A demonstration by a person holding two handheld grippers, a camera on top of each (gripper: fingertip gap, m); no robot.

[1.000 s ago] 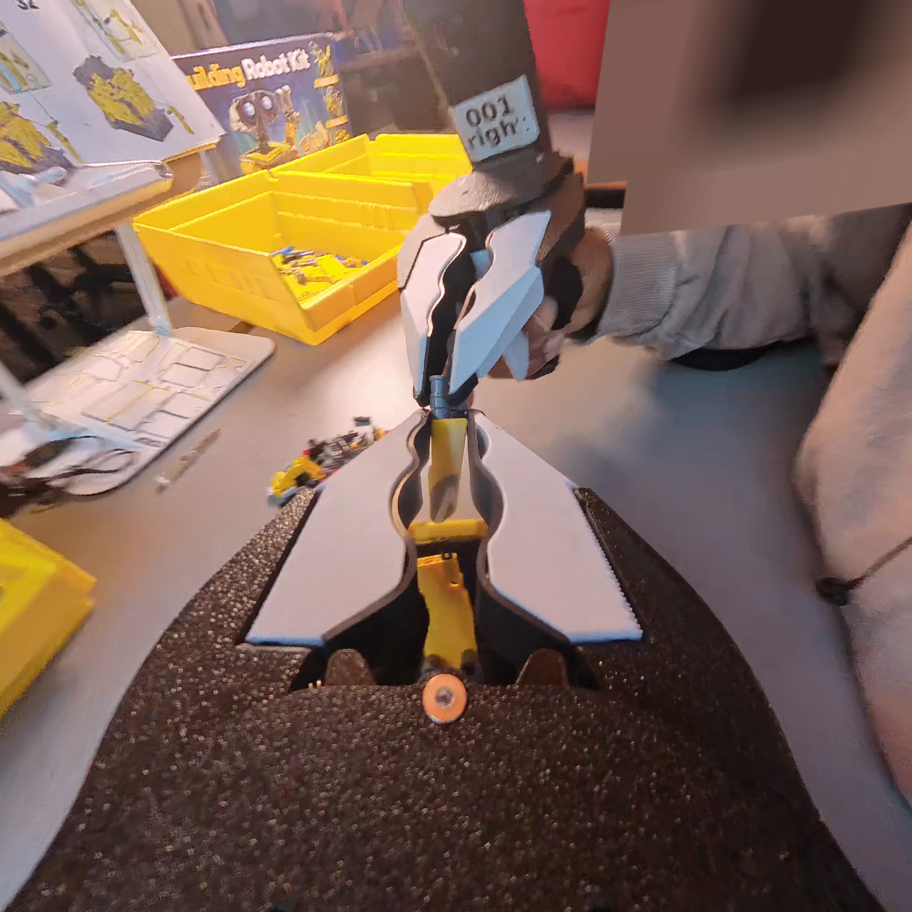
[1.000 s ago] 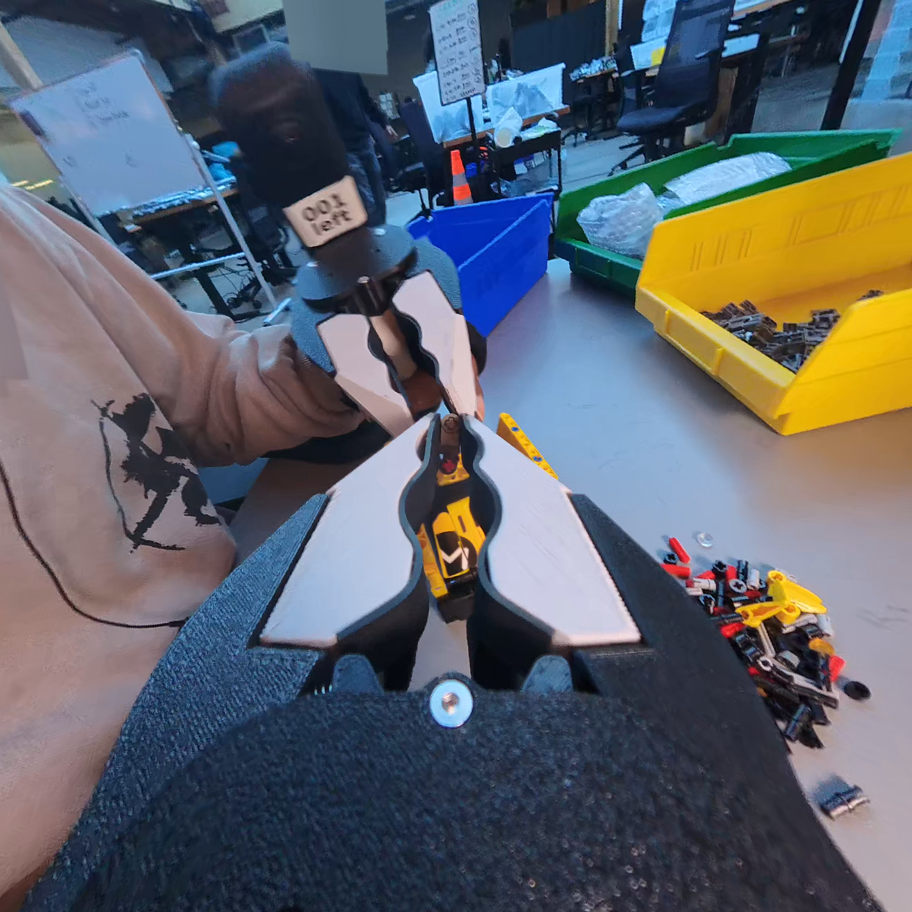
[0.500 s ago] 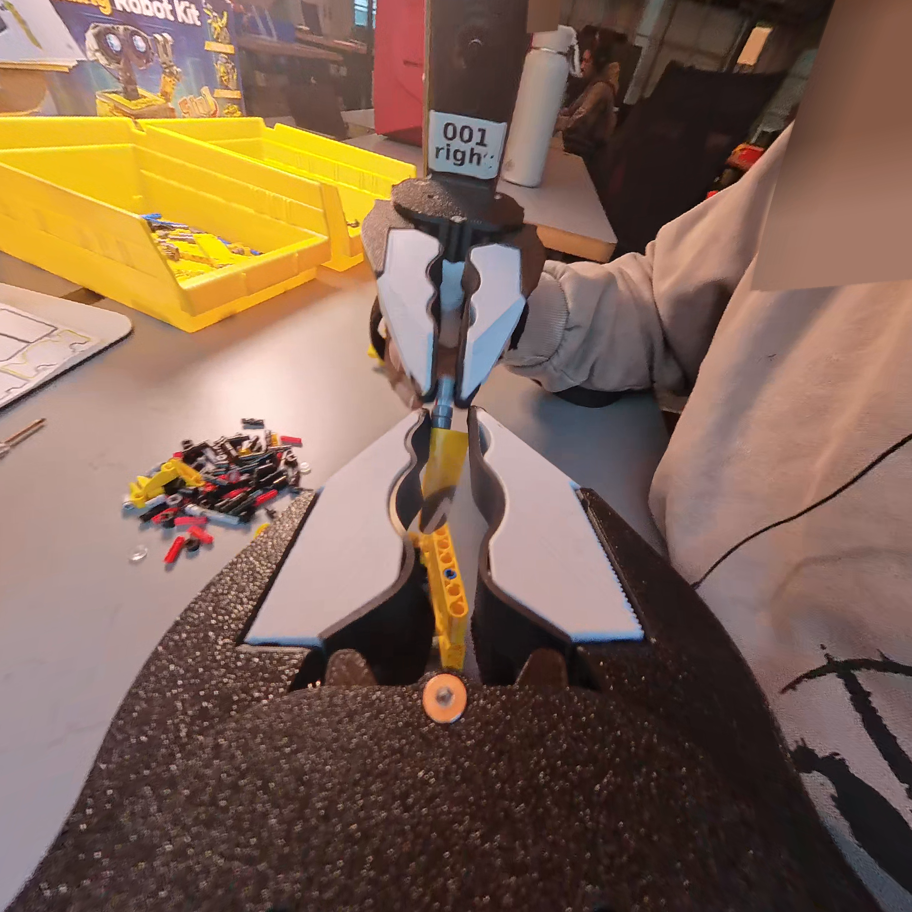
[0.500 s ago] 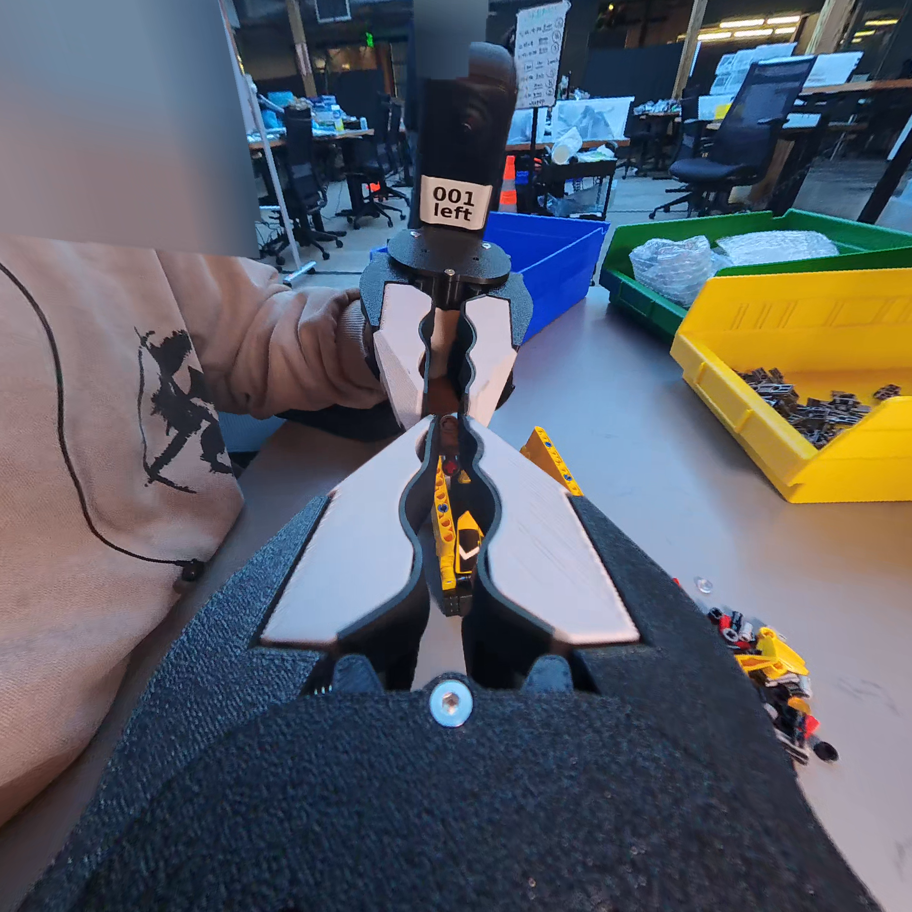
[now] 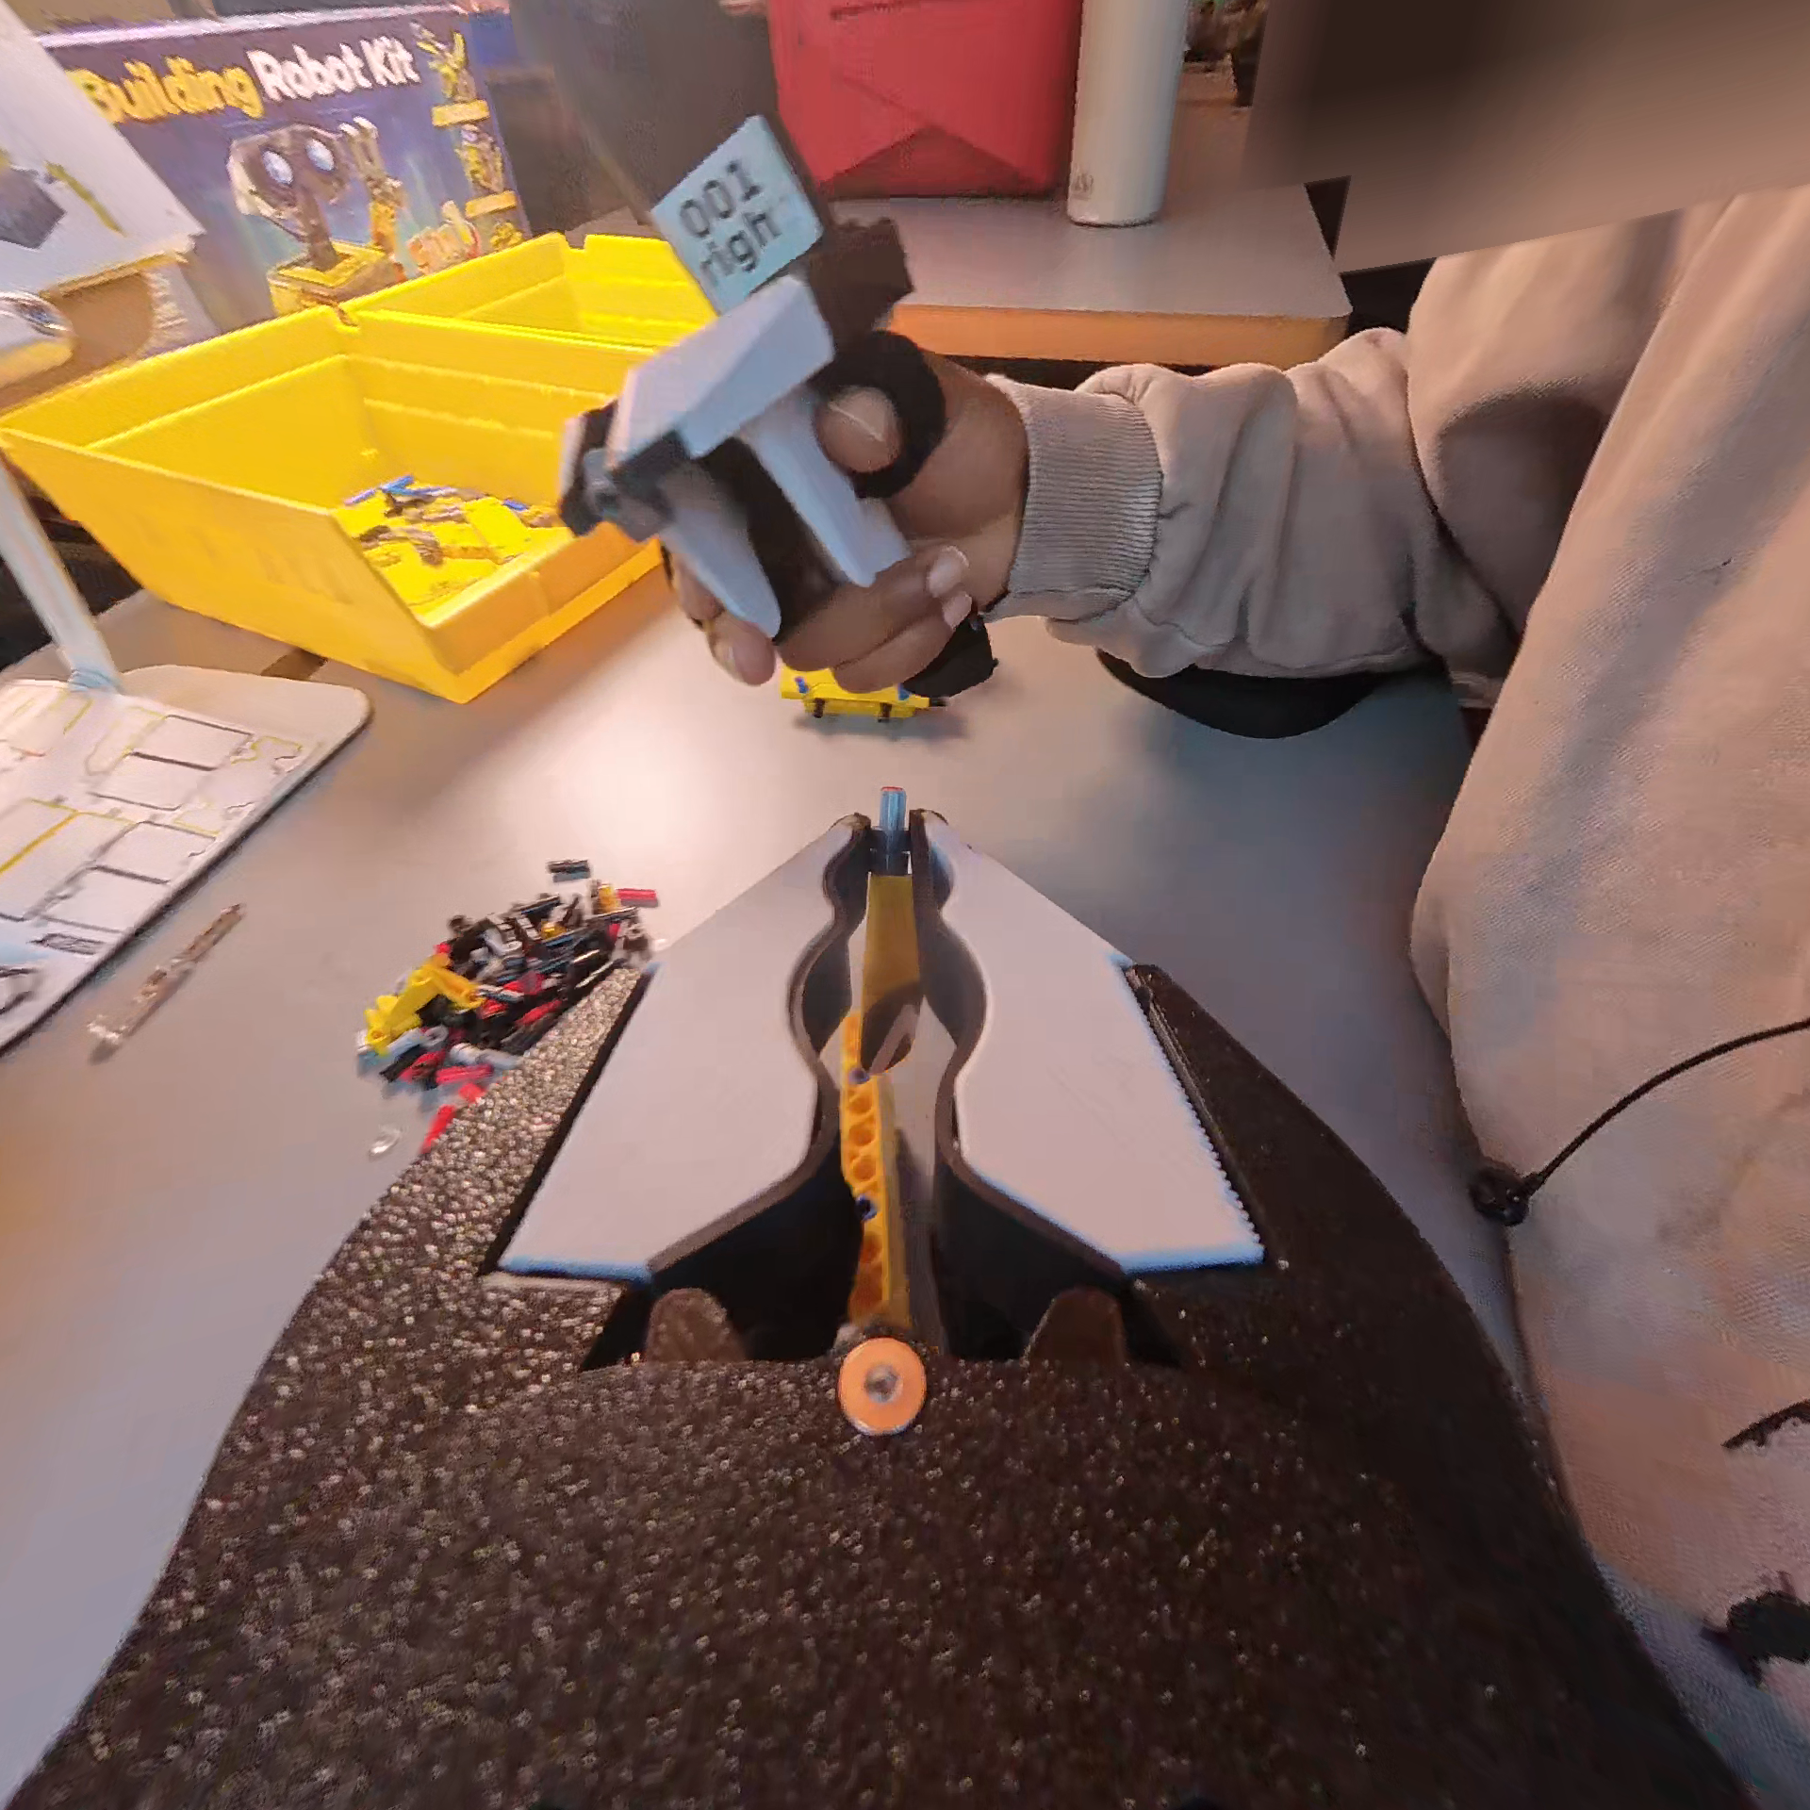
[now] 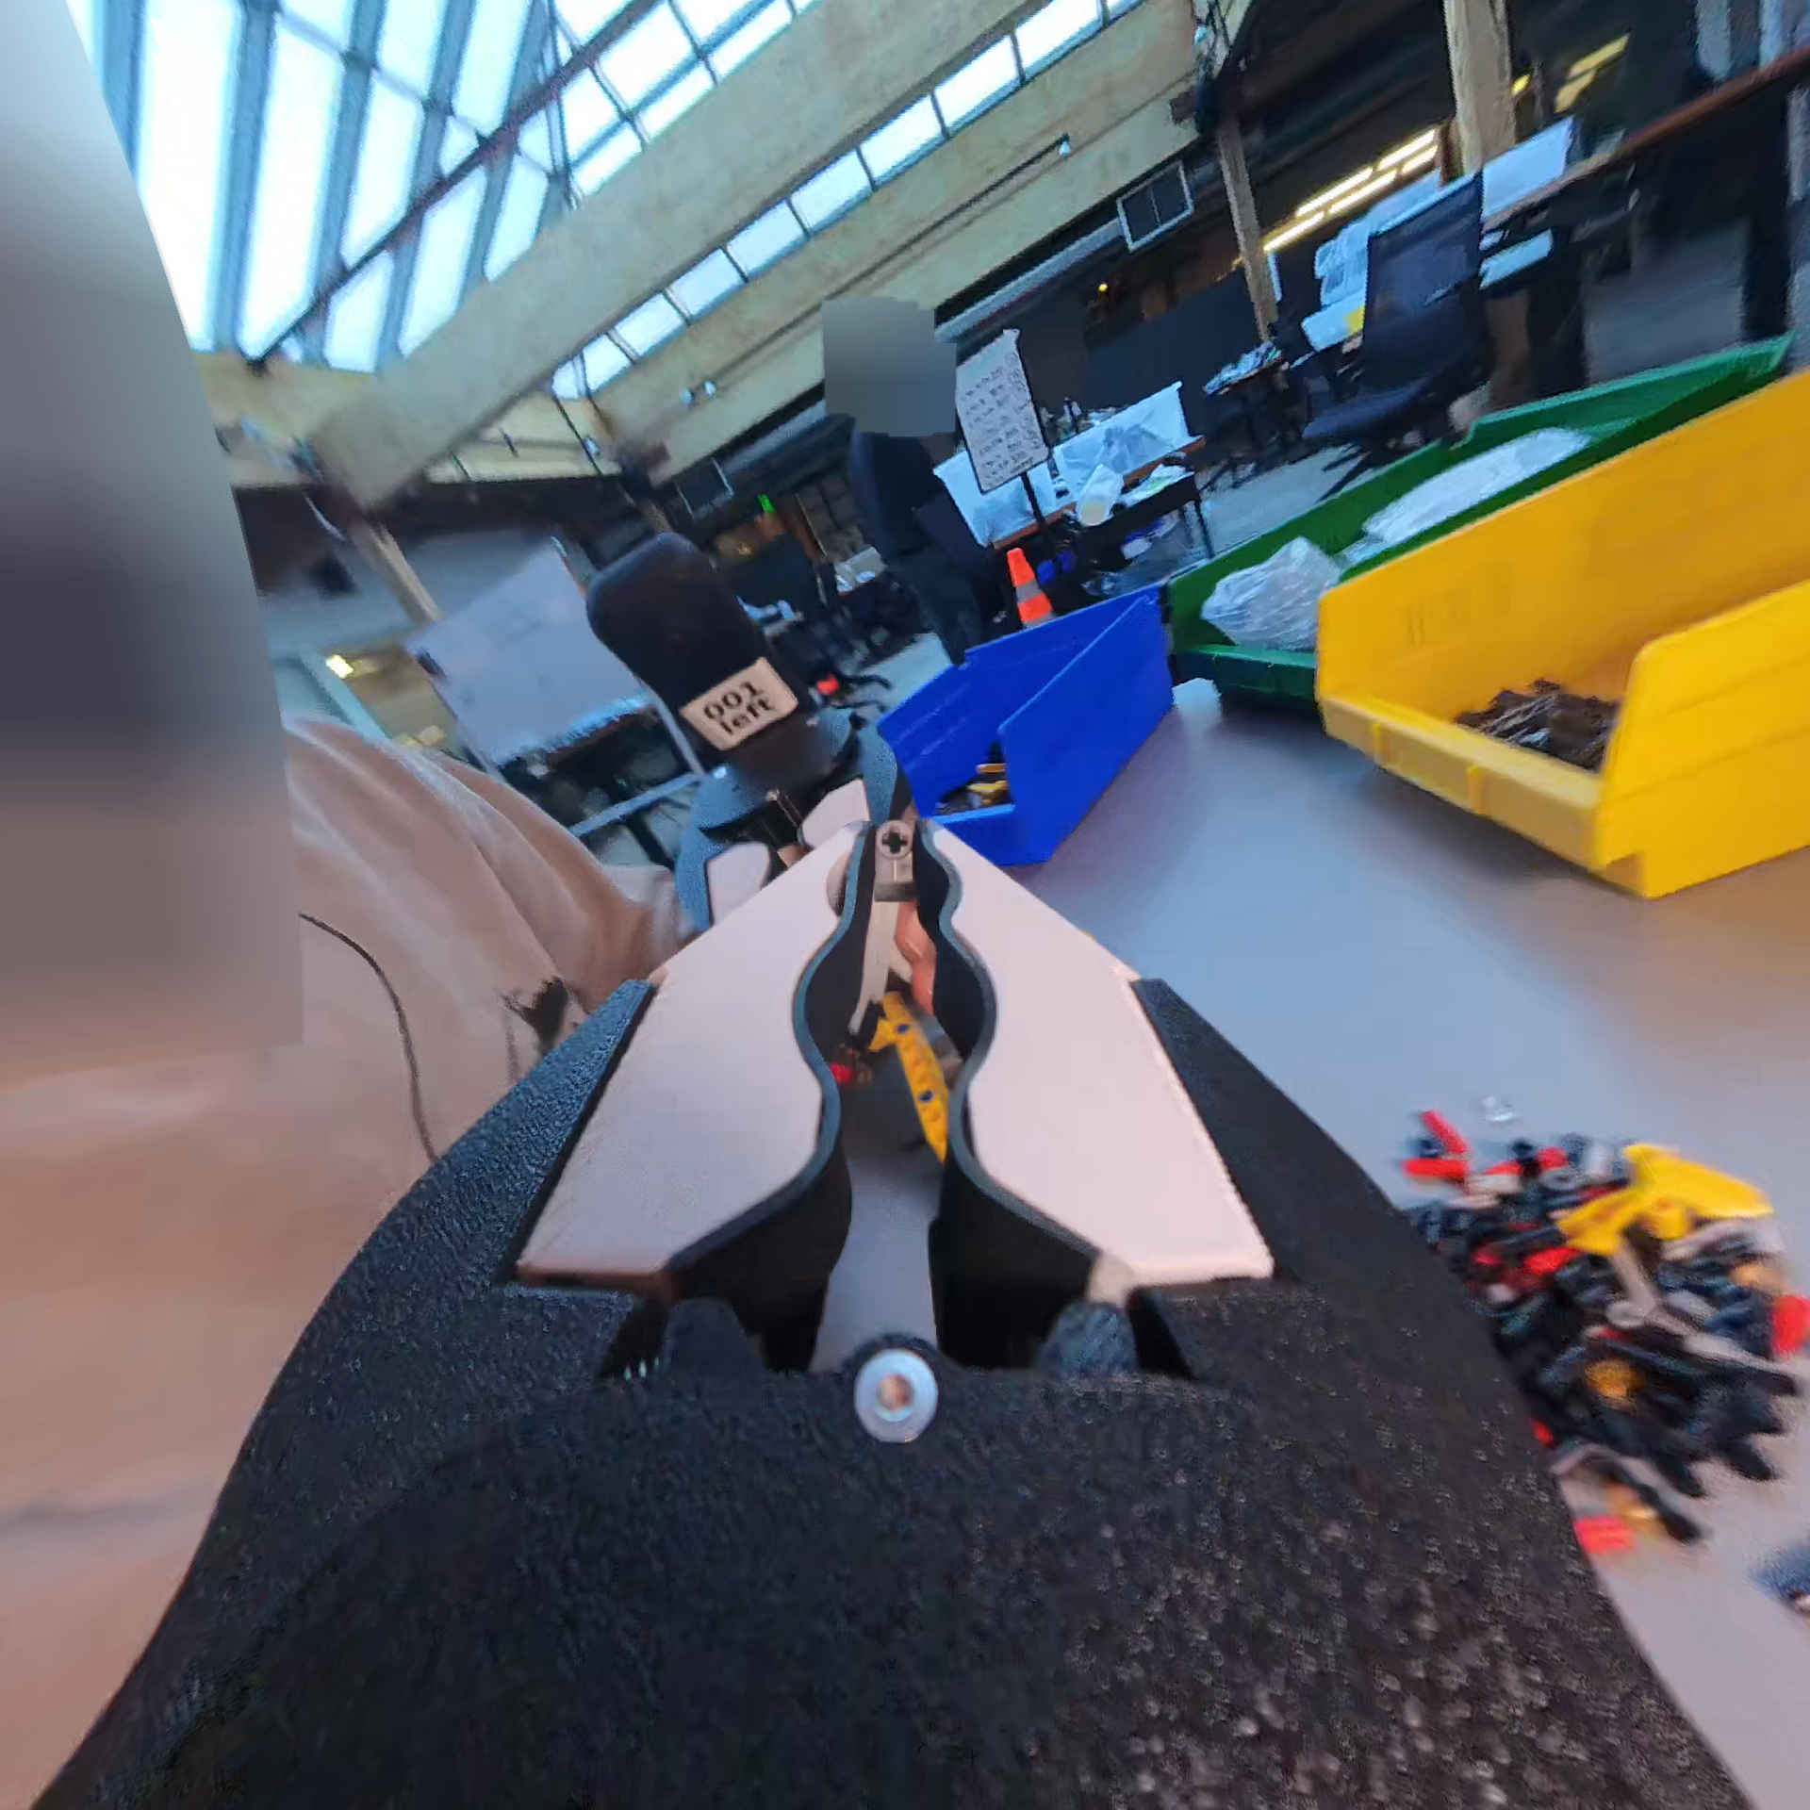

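Left gripper (image 5: 889, 833) pinching yellow beam (image 5: 872, 1156), blue pin (image 5: 891, 821) at beam tip; beam long axis along fingers, pointing forward. Right gripper (image 5: 597, 495) up and left of pin, well apart, pressed on small grey piece (image 6: 891, 862). Left view shows both; right view shows piece cross-shaped end, beam partly hidden. Loose parts (image 5: 509, 979) on table (image 5: 686, 784).

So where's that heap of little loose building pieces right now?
The heap of small pieces lies on the grey table, left of the left tool in its view, in front of the yellow bins.
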